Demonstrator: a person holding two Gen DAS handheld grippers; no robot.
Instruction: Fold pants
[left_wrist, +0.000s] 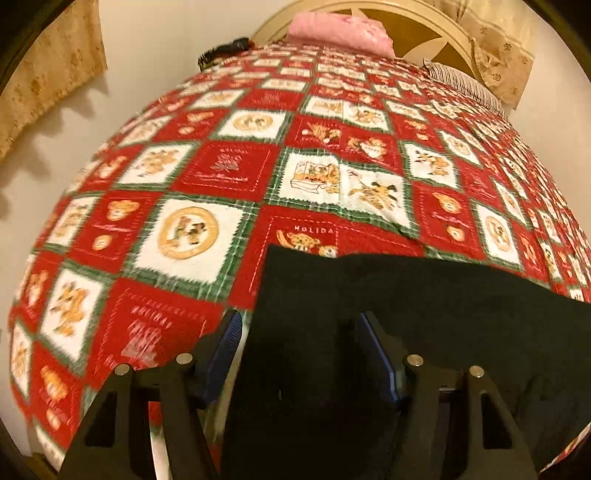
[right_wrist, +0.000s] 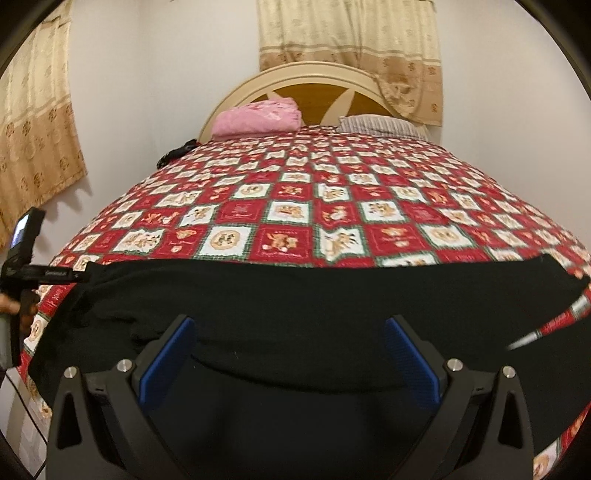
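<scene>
Pants (right_wrist: 295, 306), one black pair on quilt (right_wrist: 295, 206), two grippers, left gripper (left_wrist: 301, 347) and right gripper (right_wrist: 291, 358), both spread.

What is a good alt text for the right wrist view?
Black pants lie across the near edge of a bed with a red patchwork quilt; the right gripper hangs over them, jaws open. A pink bundle rests by the headboard.

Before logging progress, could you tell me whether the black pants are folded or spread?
Spread: the black pants lie flat in one wide band across the bedspread.
</scene>
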